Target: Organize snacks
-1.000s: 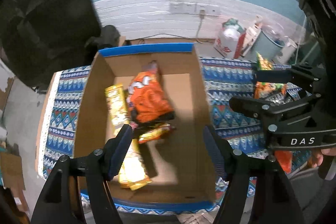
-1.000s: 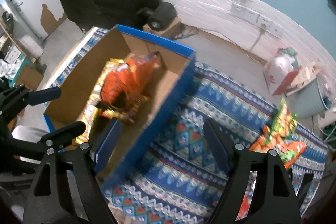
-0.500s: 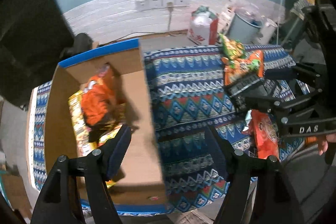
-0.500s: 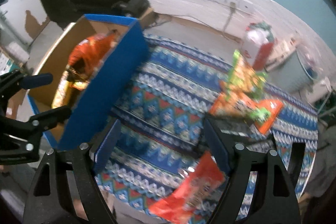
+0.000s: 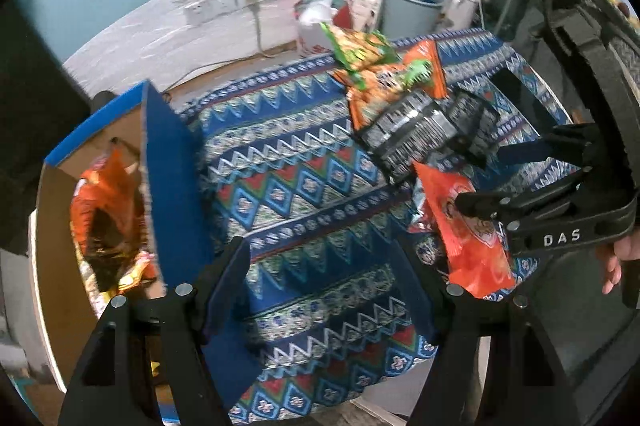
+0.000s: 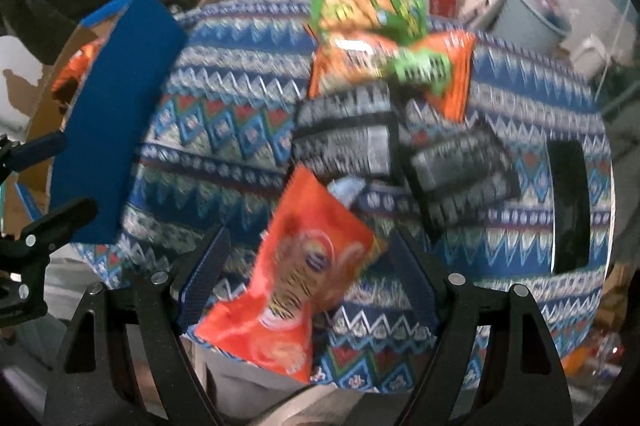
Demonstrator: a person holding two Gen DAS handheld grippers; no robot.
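At nine o'clock stands a cardboard box with raw brown inner walls and blue outer faces; inside it a crinkly orange foil bag leans over a flat yellow packet. The box rests on a woven cloth of blue, red and white zigzags and diamonds, draped over a rounded table.

The left gripper hovers at six o'clock over bare cloth beside the box, its blue-padded fingers spread with nothing between them.

Toward one o'clock the loose snacks lie heaped: a green-and-orange bag on top of an orange bag, then two glossy black packets with white lettering side by side, blurred. Nearest the table edge lies a shiny red-orange pouch, slightly puffed.

The right gripper hangs over that pouch with its fingers spread to either side; I cannot tell whether they touch it.

At three o'clock a flat black rectangle lies on the cloth.
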